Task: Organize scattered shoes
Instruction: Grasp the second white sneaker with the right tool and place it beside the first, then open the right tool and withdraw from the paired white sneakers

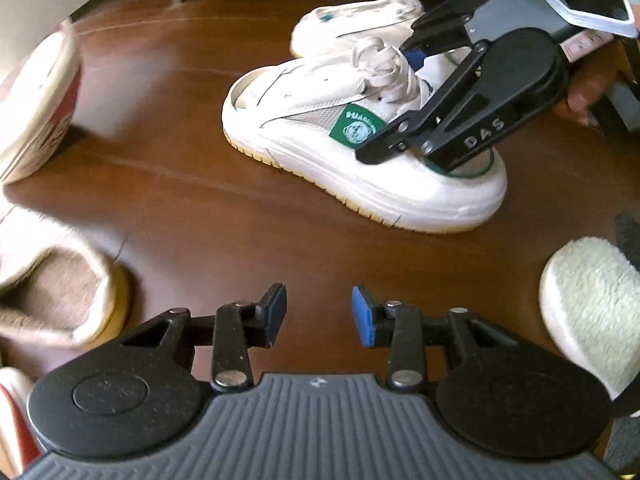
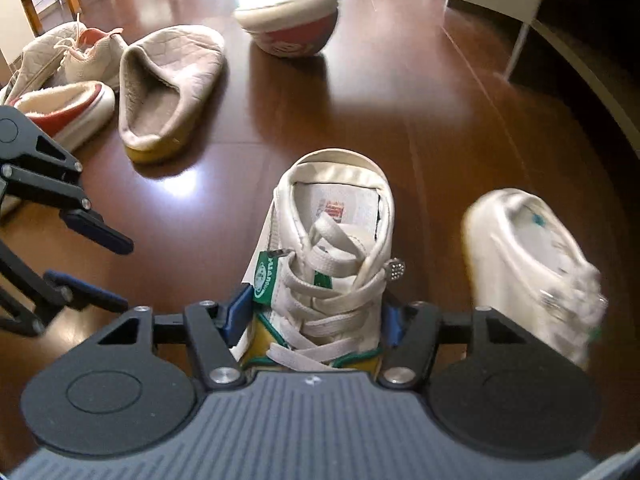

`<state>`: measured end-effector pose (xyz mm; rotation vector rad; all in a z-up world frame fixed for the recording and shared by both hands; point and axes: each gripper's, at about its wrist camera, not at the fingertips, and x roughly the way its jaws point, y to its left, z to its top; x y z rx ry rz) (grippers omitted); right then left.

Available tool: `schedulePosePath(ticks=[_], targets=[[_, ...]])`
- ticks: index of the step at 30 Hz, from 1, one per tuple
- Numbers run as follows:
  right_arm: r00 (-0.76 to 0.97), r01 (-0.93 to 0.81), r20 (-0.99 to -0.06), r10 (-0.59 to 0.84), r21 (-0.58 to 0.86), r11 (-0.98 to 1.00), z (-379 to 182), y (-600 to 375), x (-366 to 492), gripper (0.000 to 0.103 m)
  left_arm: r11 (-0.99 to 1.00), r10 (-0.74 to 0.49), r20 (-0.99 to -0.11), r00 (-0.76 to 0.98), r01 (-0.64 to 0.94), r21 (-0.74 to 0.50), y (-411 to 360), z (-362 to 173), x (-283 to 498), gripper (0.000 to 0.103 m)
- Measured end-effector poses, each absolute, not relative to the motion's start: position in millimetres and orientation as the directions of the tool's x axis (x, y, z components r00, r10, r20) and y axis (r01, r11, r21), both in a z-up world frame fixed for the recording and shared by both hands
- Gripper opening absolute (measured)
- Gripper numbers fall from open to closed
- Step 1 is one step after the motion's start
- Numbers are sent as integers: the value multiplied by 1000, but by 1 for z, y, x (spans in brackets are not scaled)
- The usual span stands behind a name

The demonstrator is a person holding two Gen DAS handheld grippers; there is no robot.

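Observation:
A white backless sneaker with a green patch (image 1: 360, 148) stands on the brown wooden floor (image 1: 180, 152). My right gripper (image 2: 312, 320) is shut on this sneaker (image 2: 328, 240), its blue pads pressing both sides at the laces; it also shows in the left wrist view (image 1: 404, 100). The matching white sneaker (image 2: 532, 268) lies just right of it, and behind it in the left wrist view (image 1: 352, 20). My left gripper (image 1: 319, 316) is open and empty above bare floor, in front of the held sneaker; it also shows in the right wrist view (image 2: 92, 268).
A beige slipper (image 2: 168, 88), a red-and-white shoe (image 2: 60, 116) and a pink-laced sneaker (image 2: 92, 52) lie at far left. A red-and-white shoe (image 2: 292, 20) lies on its side farther back. A fleecy slipper (image 1: 592, 308) is at the right. A white cabinet edge (image 2: 520, 0) runs along the right.

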<state>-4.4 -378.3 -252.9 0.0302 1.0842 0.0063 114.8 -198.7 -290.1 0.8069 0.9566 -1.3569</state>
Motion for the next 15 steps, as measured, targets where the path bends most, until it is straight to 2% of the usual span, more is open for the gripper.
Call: schedulePosePath(ticks=[2,3,8,10,11,12,15], targets=[[463,-21,-886,21,12,1000,-253,-388,-14,67,52,-429,-902,-39,996,-68,-206,-289,109,44],[460,-28,-888,6,-7,1000,-252,-391,-19,73,40,-434,-900,-44,997,-68,-210,-289,106,44],[448,6,-890,-90,-97,995,-247,-381,-37,85,22,-442,-895,-52,997,-69,-224,-292,87,45],[449,38,-884,-130,-126,991,-251,-373,-46,80,22,-432,-900,-50,998,-65,-226,-293,86,45],[475,57,-867,-148,-137,989,-254,-370,-52,72,20,-428,-902,-48,998,-62,-226,-292,87,45],[488,72,-860,-146,-127,989,-254,-370,-52,68,19,-426,-903,-47,998,-61,-225,-291,87,45],[508,97,-848,-152,-119,988,-255,-375,-46,64,22,-423,-905,-45,998,-60,-225,-291,89,45]])
